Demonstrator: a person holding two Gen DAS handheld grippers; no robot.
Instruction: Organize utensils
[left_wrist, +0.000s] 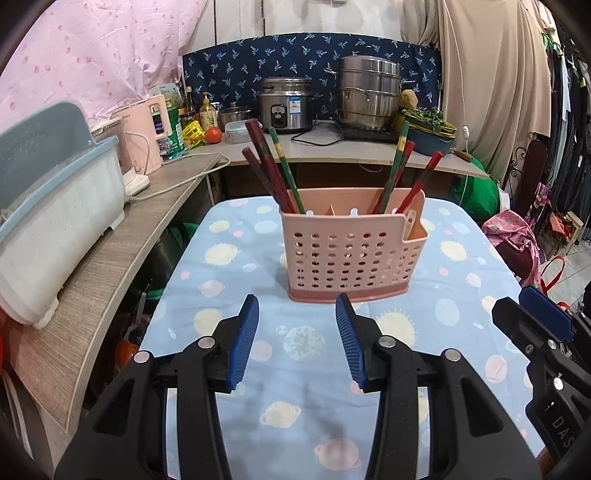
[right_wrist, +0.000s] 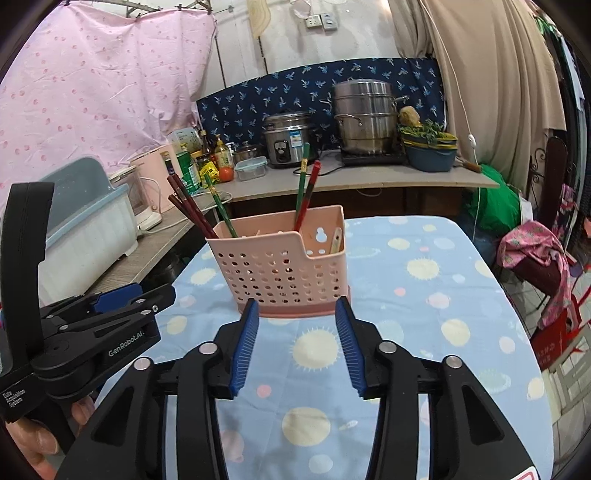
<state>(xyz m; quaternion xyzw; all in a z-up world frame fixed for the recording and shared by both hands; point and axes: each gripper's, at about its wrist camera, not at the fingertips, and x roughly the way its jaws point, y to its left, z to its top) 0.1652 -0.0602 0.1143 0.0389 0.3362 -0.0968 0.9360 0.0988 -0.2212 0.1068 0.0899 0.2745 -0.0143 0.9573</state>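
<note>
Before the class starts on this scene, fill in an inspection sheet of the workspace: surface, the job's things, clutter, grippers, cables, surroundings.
Surface: table under a blue planet-print cloth, bare around the holder.
Job's things: pink perforated holder upright mid-table; red and green chopsticks lean in its left and right compartments; a pale utensil sits in the end pocket.
Clutter: nothing seen on the cloth.
Grippers: left gripper open, empty; right gripper open, empty; both short of the holder.
Cables: white cord on the side shelf; black cord by the rice cooker.
Surroundings: steel steamer pot, dish rack, hanging cloths.
</note>
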